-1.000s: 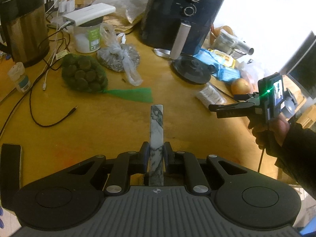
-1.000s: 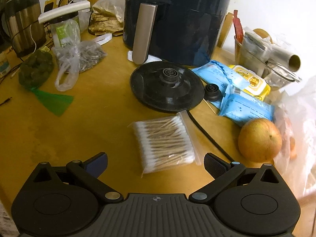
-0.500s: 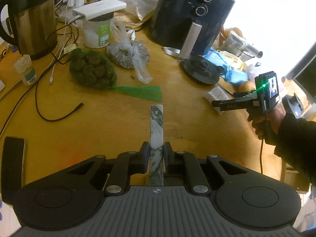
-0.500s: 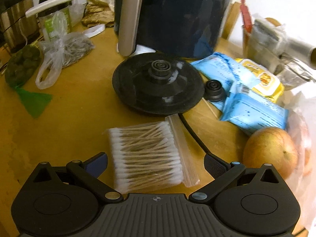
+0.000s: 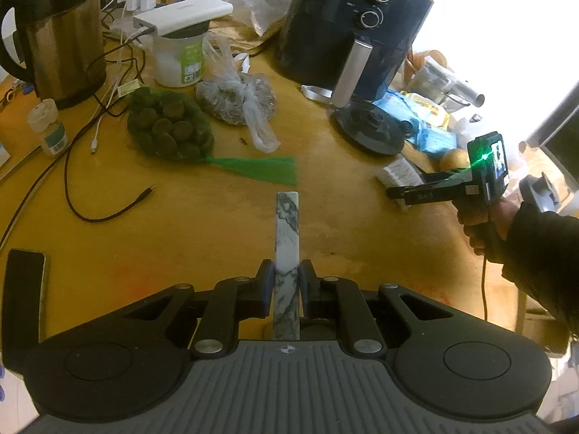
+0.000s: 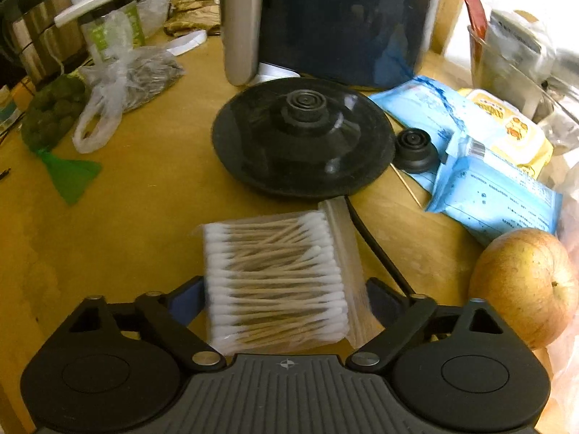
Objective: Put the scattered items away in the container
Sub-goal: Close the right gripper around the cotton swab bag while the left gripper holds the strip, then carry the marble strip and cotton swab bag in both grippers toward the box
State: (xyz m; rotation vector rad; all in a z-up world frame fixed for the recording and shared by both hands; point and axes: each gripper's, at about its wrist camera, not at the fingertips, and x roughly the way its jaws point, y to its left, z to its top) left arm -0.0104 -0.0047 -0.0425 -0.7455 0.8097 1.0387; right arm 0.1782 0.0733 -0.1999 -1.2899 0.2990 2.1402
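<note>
My left gripper (image 5: 287,271) is shut on a white marbled bar (image 5: 287,224), seen edge on, which sticks out forward above the yellow wooden table (image 5: 202,231). A clear pack of cotton swabs (image 6: 271,253) lies flat on the table between the fingers of my right gripper (image 6: 284,300). Its jaws are closing and the pads stand right at the pack's two sides; no squeeze shows. From the left wrist view, the right gripper (image 5: 392,192) is held by a hand in a dark sleeve, low over the pack (image 5: 398,173). No container can be made out.
Behind the pack sit a black kettle base (image 6: 300,144) with its cord and a dark air fryer (image 6: 343,18). An apple (image 6: 524,285) and blue wipe packs (image 6: 495,202) lie to the right. A green net bag (image 5: 166,126), kettle (image 5: 61,32), loose cable (image 5: 90,213) and phone (image 5: 21,289) lie to the left.
My right gripper came forward and down until the cotton swab pack lay between its fingers, and the jaws have narrowed. My left gripper keeps its hold on the marbled bar, almost still.
</note>
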